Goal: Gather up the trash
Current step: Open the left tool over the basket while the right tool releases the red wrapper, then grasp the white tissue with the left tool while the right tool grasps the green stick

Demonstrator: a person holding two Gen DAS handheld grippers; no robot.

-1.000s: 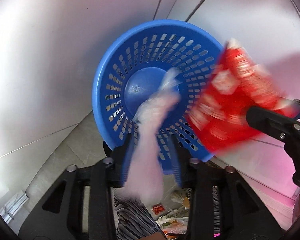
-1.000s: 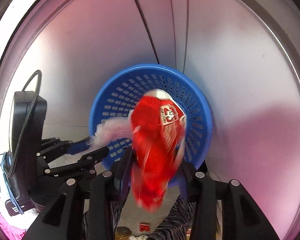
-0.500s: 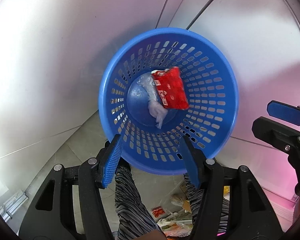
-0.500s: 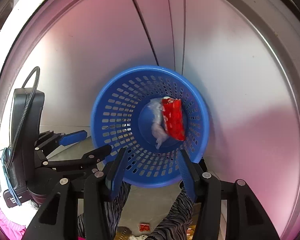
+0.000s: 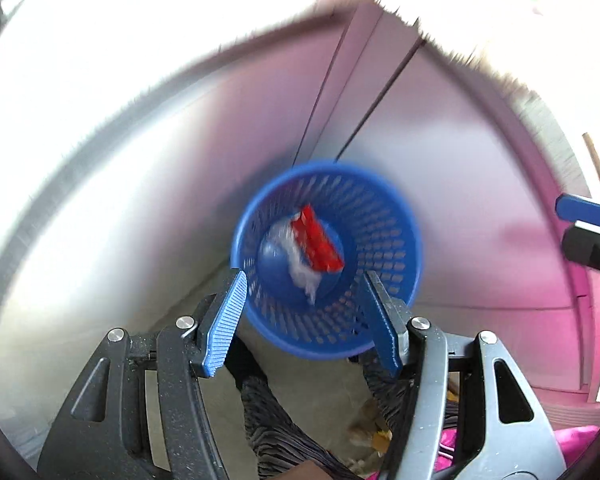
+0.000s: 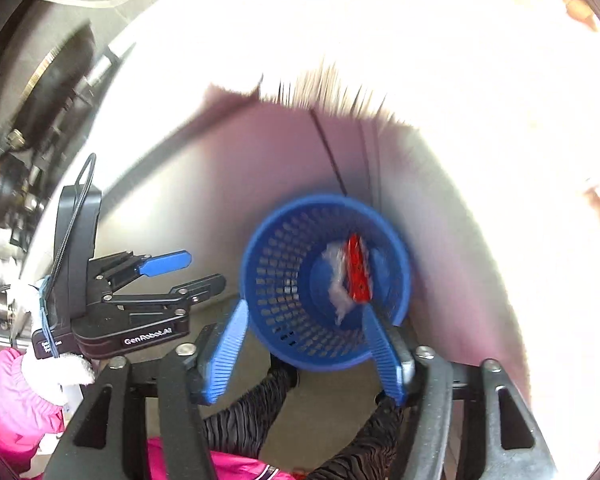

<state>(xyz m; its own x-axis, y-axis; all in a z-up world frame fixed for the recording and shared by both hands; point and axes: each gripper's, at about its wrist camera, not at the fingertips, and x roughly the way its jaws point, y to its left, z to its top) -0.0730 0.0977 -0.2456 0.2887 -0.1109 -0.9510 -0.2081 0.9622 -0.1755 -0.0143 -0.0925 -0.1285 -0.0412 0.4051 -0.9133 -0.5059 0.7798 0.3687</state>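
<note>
- Trash: red wrapper [image 5: 318, 238] and white plastic scrap [image 5: 300, 268] lie touching on the floor of the blue basket [image 5: 396, 216], so both count as collected.
- Left gripper [image 5: 304, 316]: spread, holding nothing.
- Right gripper [image 6: 304, 356]: spread, holding nothing.
- Litter [image 5: 370, 432] lies on the near floor; no obstruction visible.

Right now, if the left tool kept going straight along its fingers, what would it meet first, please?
Probably the blue basket: it sits dead ahead between the open left tool fingers, with the red wrapper and clear plastic inside. Blur makes depth uncertain.
</note>
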